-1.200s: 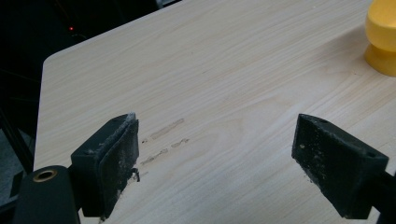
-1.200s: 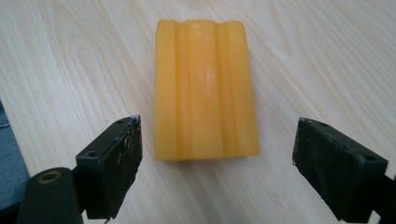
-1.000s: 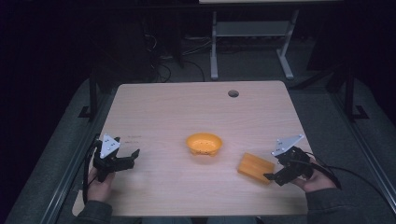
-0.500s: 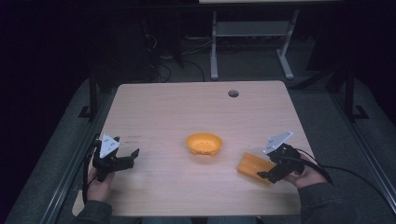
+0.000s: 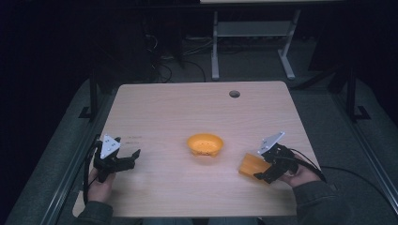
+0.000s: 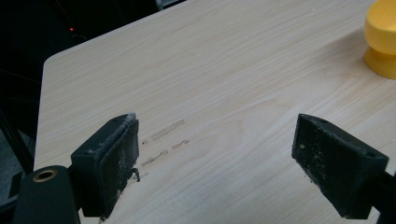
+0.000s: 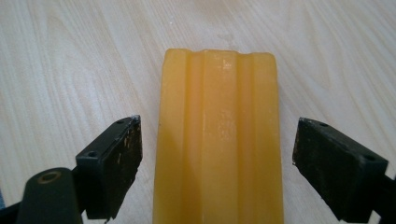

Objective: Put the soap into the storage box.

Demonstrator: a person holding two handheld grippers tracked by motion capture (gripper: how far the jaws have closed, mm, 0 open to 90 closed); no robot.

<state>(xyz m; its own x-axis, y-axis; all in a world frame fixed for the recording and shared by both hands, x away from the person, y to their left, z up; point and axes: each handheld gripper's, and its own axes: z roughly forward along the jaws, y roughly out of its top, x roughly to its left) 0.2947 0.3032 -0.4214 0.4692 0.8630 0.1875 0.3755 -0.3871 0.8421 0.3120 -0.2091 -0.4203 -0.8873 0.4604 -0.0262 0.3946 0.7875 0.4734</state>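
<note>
Below right gripper (image 7: 217, 175): ribbed orange block (image 7: 218, 140), jaws apart, wood-grain table (image 7: 70, 70).

The high view is dim and murky — the floor and surroundings fall almost to black, while the pale desk (image 5: 187, 112) catches a soft, even light with only faint shadows. The picture is grainy and somewhat soft. Both gripper views are much brighter and evenly lit — wood grain reads clearly, with a mild sheen on the yellow block (image 7: 219, 140). The near black claw pads look slightly blurred.
</note>
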